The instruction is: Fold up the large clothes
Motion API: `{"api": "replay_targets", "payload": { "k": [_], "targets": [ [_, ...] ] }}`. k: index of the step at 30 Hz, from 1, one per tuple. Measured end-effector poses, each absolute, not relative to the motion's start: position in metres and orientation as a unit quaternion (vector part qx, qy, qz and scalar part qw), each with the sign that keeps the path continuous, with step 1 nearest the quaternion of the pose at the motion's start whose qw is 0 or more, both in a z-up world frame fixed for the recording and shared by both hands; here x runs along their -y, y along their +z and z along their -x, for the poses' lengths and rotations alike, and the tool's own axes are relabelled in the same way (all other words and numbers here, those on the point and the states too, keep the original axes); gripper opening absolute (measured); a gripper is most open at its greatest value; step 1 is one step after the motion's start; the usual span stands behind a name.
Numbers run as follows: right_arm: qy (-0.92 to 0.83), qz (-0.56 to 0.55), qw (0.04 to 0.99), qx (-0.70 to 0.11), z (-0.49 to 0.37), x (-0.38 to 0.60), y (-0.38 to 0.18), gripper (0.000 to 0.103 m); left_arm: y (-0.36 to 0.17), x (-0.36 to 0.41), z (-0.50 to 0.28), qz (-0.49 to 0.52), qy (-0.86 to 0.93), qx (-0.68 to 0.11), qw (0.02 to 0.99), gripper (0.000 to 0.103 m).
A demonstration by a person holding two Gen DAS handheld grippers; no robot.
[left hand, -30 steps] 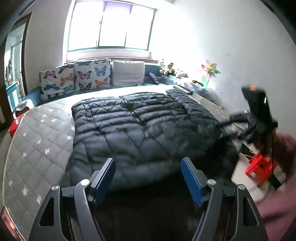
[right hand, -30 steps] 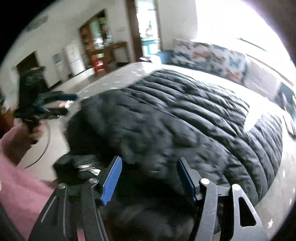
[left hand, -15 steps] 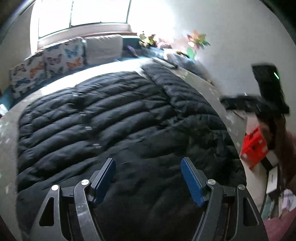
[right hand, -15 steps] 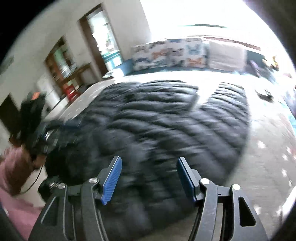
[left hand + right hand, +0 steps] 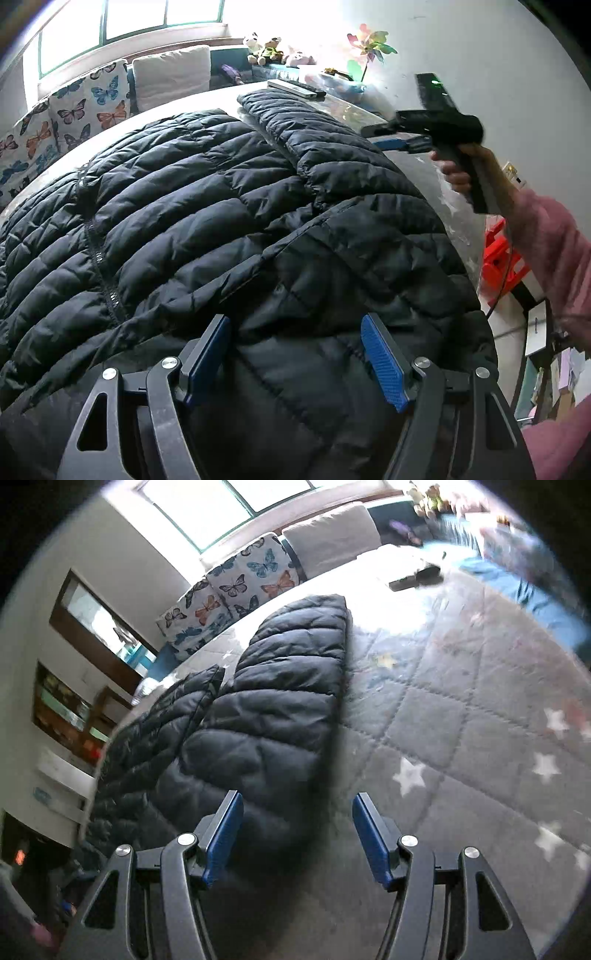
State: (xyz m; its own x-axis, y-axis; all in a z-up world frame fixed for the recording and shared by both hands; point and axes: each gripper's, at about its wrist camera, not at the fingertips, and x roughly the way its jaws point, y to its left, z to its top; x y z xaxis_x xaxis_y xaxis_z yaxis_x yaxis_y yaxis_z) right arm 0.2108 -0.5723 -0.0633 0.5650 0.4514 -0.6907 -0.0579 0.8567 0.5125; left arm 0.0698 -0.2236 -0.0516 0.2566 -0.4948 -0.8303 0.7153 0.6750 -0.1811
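Observation:
A large black quilted puffer jacket [image 5: 207,221] lies spread on the grey star-patterned bed, zipper up, one sleeve [image 5: 310,122] stretched toward the far right. My left gripper [image 5: 295,354] is open and empty, low over the jacket's near hood and collar end. My right gripper [image 5: 297,830] is open and empty, low over the edge of the sleeve [image 5: 288,694], with one finger over the sleeve and the other over the bedspread [image 5: 461,720]. It also shows in the left wrist view [image 5: 391,138], held in a pink-sleeved hand beside the sleeve.
Butterfly cushions [image 5: 85,107] and a white pillow [image 5: 171,75] line the head of the bed under the window. A flat dark object [image 5: 295,88] lies past the sleeve's end. A red stool [image 5: 502,258] stands on the floor at the right. Shelves [image 5: 62,716] stand left.
Both grippers moved closer to the jacket. The right one swung right, from over the body to the sleeve's edge. The left one dropped lower over the collar end. Both stayed open.

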Motion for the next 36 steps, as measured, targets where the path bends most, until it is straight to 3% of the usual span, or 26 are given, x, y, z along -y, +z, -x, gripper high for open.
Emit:
{"api": "replay_targets", "payload": {
  "k": [12, 14, 18, 21, 29, 36],
  "targets": [
    [0.245, -0.303, 0.82, -0.42, -0.265, 0.566, -0.072, 0.067, -0.058, 0.231, -0.078, -0.112, -0.391, -0.478, 0.779, 0.077],
    [0.249, -0.317, 0.816, -0.414, -0.265, 0.568, -0.073, 0.06, -0.058, 0.23, -0.079, -0.111, -0.391, -0.479, 0.778, 0.077],
    [0.25, -0.331, 0.819, -0.398, -0.26, 0.571, -0.063, 0.026, -0.059, 0.231, -0.079, -0.111, -0.39, -0.479, 0.778, 0.078],
    [0.249, -0.32, 0.836, -0.371, -0.249, 0.568, -0.036, 0.017, -0.058, 0.231, -0.079, -0.113, -0.389, -0.477, 0.78, 0.078],
    [0.263, -0.233, 0.889, -0.293, -0.186, 0.523, 0.069, 0.016, -0.04, 0.217, -0.071, -0.102, -0.389, -0.465, 0.788, 0.078],
    [0.302, -0.112, 0.914, -0.247, -0.111, 0.432, 0.134, 0.016, 0.007, 0.147, -0.048, -0.067, -0.363, -0.404, 0.837, 0.078]
  ]
}}
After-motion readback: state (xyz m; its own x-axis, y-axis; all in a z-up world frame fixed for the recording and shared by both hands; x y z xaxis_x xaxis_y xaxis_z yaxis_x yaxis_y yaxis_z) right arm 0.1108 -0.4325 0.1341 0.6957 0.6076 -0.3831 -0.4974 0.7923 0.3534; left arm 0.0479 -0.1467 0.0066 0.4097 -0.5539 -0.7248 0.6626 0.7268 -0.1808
